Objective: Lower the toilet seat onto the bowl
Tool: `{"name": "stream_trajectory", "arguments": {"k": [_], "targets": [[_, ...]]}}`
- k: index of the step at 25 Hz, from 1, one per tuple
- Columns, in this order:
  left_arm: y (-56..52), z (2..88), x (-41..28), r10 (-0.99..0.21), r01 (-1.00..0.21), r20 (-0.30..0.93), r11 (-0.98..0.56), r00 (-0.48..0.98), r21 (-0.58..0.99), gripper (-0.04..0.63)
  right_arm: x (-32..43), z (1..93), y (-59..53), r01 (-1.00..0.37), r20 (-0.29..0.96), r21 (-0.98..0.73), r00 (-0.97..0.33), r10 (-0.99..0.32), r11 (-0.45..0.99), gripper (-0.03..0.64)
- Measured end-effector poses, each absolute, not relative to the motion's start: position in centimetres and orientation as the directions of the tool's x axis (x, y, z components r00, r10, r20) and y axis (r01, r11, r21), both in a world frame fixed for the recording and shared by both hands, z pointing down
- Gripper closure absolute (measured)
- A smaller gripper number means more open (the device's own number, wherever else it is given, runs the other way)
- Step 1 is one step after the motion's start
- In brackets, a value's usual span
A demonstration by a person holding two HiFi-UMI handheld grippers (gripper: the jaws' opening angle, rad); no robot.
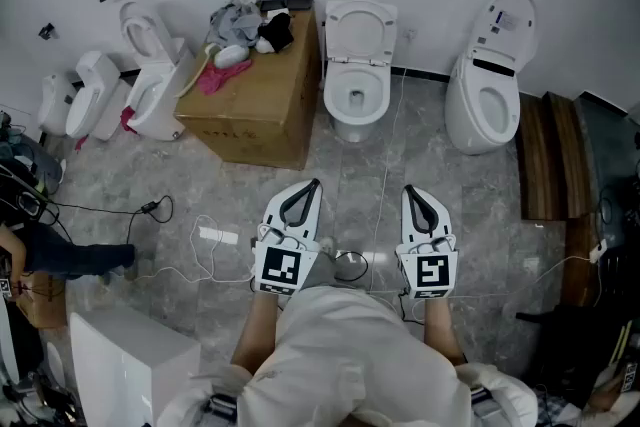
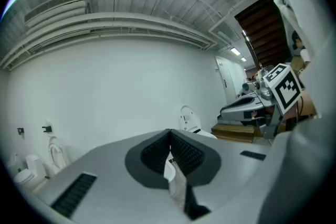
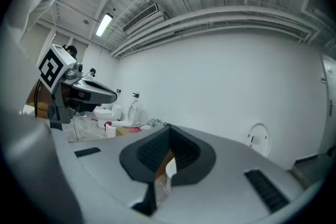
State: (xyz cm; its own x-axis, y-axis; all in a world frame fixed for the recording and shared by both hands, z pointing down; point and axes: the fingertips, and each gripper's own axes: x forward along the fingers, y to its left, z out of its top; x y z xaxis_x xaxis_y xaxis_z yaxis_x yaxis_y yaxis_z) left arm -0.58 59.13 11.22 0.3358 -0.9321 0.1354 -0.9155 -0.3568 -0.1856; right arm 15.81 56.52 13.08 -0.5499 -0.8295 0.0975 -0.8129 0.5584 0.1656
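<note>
Left gripper [image 1: 316, 183] and right gripper [image 1: 407, 189]: both clamped fully closed with nothing between the jaws, held side by side in front of the person. Bowl [image 1: 357, 125] sits at 12 o'clock, well apart from both. Seat [image 1: 334, 27] is upright behind it, not on the bowl. Box [image 1: 262, 110] is at 11 o'clock, just beside the bowl. Another toilet [image 1: 485, 85] is at 2 o'clock.

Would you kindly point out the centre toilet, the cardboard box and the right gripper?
centre toilet [image 1: 358, 65], head view, hinge area behind the bowl.
cardboard box [image 1: 262, 87], head view, bare top face.
right gripper [image 1: 411, 193], head view, closed jaw tips.
</note>
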Motion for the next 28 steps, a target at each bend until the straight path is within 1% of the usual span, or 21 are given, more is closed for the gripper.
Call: {"name": "stream_trajectory", "arguments": {"k": [5, 9, 16, 28], "targets": [[59.0, 12.3, 0.4, -0.931, -0.916, 0.146, -0.359, 0.336, -0.18, 0.58, 16.7, 13.7, 56.0, -0.819, 0.1, 0.137, -0.548, -0.83, 0.557, 0.609], [55.8, 12.6, 0.3, -0.931, -0.917, 0.136, -0.359, 0.338, -0.175, 0.58, 15.9, 13.5, 52.9, -0.816, 0.085, 0.155, -0.551, -0.83, 0.557, 0.609], [47.7, 13.5, -2.6, -0.919, -0.912, 0.153, -0.383, 0.362, -0.146, 0.58, 11.5, 12.5, 45.6, -0.793, 0.109, 0.199, -0.565, -0.818, 0.575, 0.609], [37.0, 13.6, -7.6, -0.887, -0.876, 0.148, -0.457, 0.437, -0.153, 0.58, 6.1, 13.1, 36.6, -0.819, 0.124, 0.22, -0.516, -0.848, 0.53, 0.609]]}}
